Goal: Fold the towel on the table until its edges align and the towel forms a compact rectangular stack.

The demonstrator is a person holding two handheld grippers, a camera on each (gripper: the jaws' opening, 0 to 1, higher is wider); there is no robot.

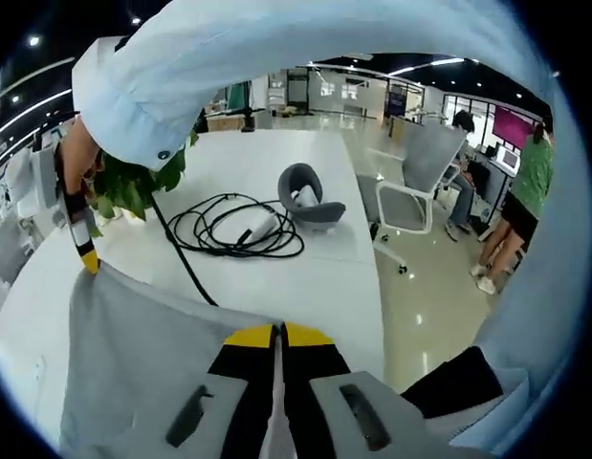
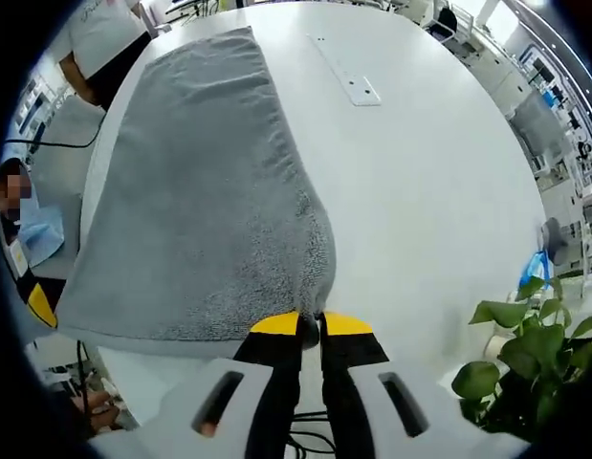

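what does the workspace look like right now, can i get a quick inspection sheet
surface: white table, flat plate set in it
job's things: grey towel partly lifted, one corner in each gripper
clutter: grey headset, potted plant
grippers: left gripper shut on towel edge; right gripper shut on towel corner
cables: black cable coiled on table, one strand running toward the towel
surroundings: open office, grey chair, people standing at the far side

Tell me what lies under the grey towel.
The grey towel is held lifted off the white table by the right gripper and left gripper. Bare tabletop shows around it; whatever lies beneath is covered.
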